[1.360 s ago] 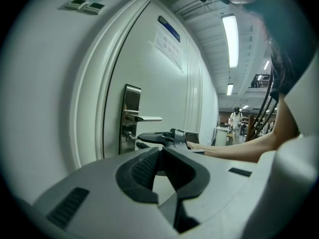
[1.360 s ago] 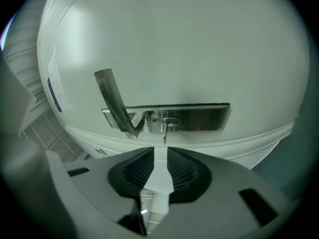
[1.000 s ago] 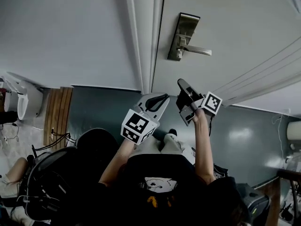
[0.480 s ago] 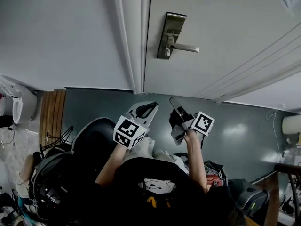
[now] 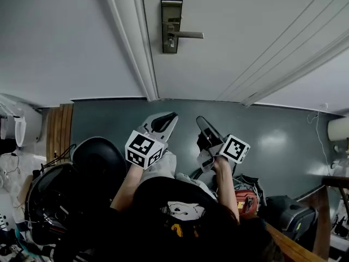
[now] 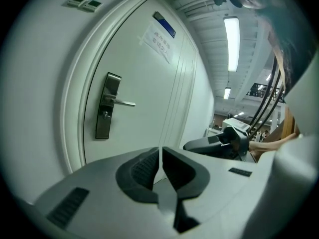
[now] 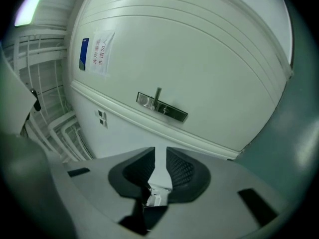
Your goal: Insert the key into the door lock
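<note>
The metal lock plate with its lever handle sits on the white door, high in the head view. It also shows in the left gripper view as the lock plate and in the right gripper view as the lock plate. Both grippers hang well short of the door, above the dark floor. My left gripper is shut, pads touching, nothing between them. My right gripper is closed on a small pale metallic piece, apparently the key, deep between its pads.
The white door frame runs left of the lock. A paper notice hangs higher on the door and wall switches sit beside the frame. A black chair, bags and a red item lie around my feet.
The lock has shifted up and to the left in the head view. Both grippers have dropped lower and stand farther from the door. Their jaws look unchanged.
</note>
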Demonstrator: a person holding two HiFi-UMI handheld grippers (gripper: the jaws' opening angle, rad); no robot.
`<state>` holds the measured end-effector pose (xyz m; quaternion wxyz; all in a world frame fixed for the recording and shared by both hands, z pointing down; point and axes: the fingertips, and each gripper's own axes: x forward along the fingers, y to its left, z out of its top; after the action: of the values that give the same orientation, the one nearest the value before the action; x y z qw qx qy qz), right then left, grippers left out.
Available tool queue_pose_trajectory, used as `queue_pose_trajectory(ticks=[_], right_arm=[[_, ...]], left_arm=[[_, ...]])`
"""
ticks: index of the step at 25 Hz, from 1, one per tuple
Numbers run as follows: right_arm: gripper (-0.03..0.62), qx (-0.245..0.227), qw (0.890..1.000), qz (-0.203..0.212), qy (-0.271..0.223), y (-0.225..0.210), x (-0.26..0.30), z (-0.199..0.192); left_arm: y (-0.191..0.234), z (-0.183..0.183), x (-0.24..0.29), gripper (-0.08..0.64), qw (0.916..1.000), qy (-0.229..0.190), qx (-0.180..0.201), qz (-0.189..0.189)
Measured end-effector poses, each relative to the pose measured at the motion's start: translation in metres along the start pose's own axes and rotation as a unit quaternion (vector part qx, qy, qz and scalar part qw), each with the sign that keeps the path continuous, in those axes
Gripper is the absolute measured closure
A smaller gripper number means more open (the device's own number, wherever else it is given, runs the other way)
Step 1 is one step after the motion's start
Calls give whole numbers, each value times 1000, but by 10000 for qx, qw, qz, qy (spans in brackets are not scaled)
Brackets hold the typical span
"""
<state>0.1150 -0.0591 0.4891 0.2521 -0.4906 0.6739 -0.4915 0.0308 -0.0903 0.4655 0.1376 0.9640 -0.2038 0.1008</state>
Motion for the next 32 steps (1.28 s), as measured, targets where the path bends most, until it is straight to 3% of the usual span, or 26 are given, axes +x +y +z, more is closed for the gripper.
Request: queue_pose_trajectory(ticks=[9, 15, 19, 32], right_arm=[[535, -654, 9974, 128, -278, 29, -93, -18], [535, -1212, 9917, 21, -420, 39, -139, -35], [571, -1597, 9860, -189, -447, 42, -169, -47], [573, -2645, 9619, -420, -551, 56, -204, -63]], left_arm=[[-100, -2, -29, 535, 9996, -130, 179, -191], [-151, -10, -42, 535, 9986, -178, 308, -392], [-184, -16, -51, 535, 9978, -178, 396, -504], [-229, -26, -67, 535, 9956, -192, 478, -779]])
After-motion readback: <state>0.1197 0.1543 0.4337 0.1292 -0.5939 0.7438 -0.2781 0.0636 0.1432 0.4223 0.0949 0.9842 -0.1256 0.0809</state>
